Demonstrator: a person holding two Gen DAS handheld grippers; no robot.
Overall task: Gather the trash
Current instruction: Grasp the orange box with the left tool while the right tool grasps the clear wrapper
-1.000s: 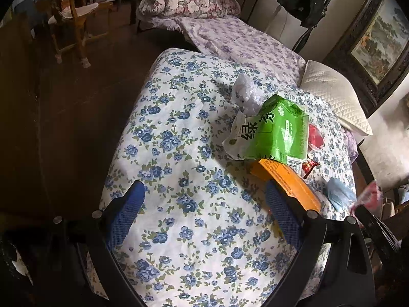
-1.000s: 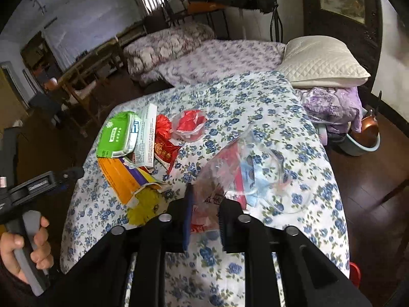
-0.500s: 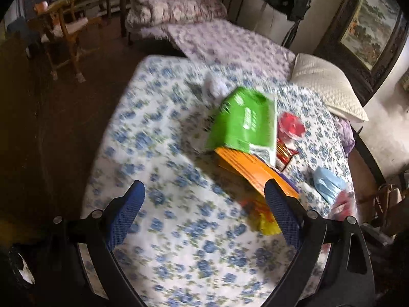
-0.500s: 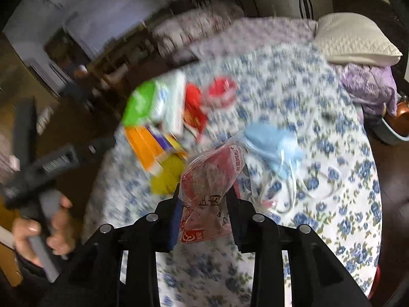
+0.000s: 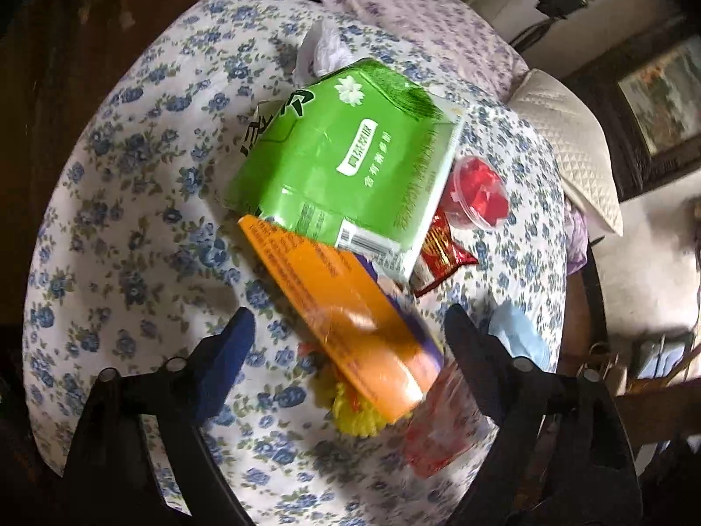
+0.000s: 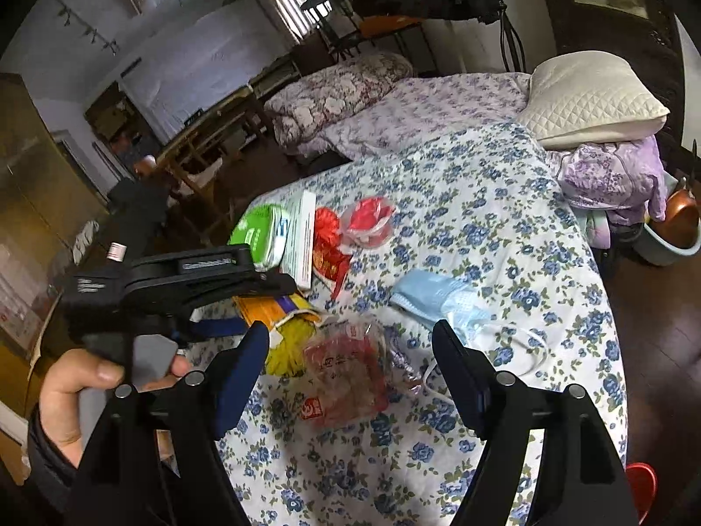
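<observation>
On the blue-flowered tablecloth (image 6: 504,228) lies a pile of trash. My left gripper (image 5: 348,350) hangs over an orange packet (image 5: 346,320). Its jaws are closing on either side of the packet without touching it. A green tissue pack (image 5: 346,162) overlaps the packet's far end, and a yellow wrapper (image 5: 355,412) pokes out below. My right gripper (image 6: 350,372) is opening. A clear bag with red print (image 6: 346,377) lies loose on the cloth between its fingers. A blue face mask (image 6: 433,298) rests just right of the bag. A hand (image 6: 79,390) holds the left gripper (image 6: 175,276) in the right wrist view.
A red snack wrapper (image 5: 442,254), a clear cup with red contents (image 5: 477,193) and a white plastic bag (image 5: 322,48) lie around the green pack. Behind the table are a bed (image 6: 420,105) and a white pillow (image 6: 591,96). A basin with a copper kettle (image 6: 674,228) stands on the floor at right.
My right gripper went from shut on the red-printed bag to open, and the bag now lies on the cloth. My left gripper moved in closer over the orange packet.
</observation>
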